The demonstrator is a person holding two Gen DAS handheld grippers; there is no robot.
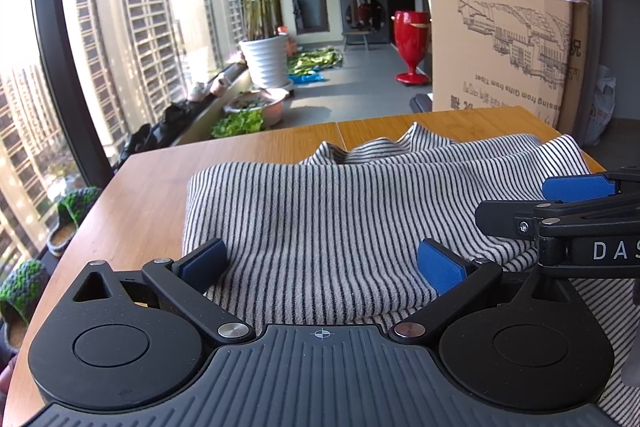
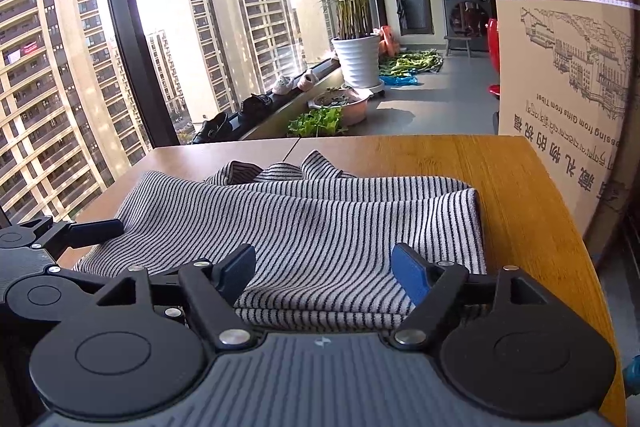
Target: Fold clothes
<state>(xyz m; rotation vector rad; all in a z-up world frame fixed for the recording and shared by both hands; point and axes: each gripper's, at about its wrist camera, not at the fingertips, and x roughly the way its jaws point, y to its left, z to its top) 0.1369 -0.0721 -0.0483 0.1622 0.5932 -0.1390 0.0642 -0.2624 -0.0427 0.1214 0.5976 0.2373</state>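
Observation:
A folded garment with thin black stripes on pale grey (image 1: 340, 207) (image 2: 320, 215) lies on the wooden table (image 1: 152, 179) (image 2: 520, 187), its collar bunched at the far side. My left gripper (image 1: 322, 267) is open over the near edge of the cloth, its jaws spread wide with fabric lying flat between them. My right gripper (image 2: 324, 267) is open too, low over the near right part of the fold, and nothing is pinched. In the left wrist view one of the right gripper's blue pads (image 1: 580, 187) shows at the right edge. The left gripper's black finger (image 2: 96, 229) shows at the left of the right wrist view.
A tall cardboard box (image 1: 500, 27) (image 2: 568, 67) stands just past the table's far right corner. A large window (image 1: 60, 67) runs along the left. Beyond the table are a potted palm (image 1: 268, 59), a pink basin (image 2: 344, 107) and shoes on the sill.

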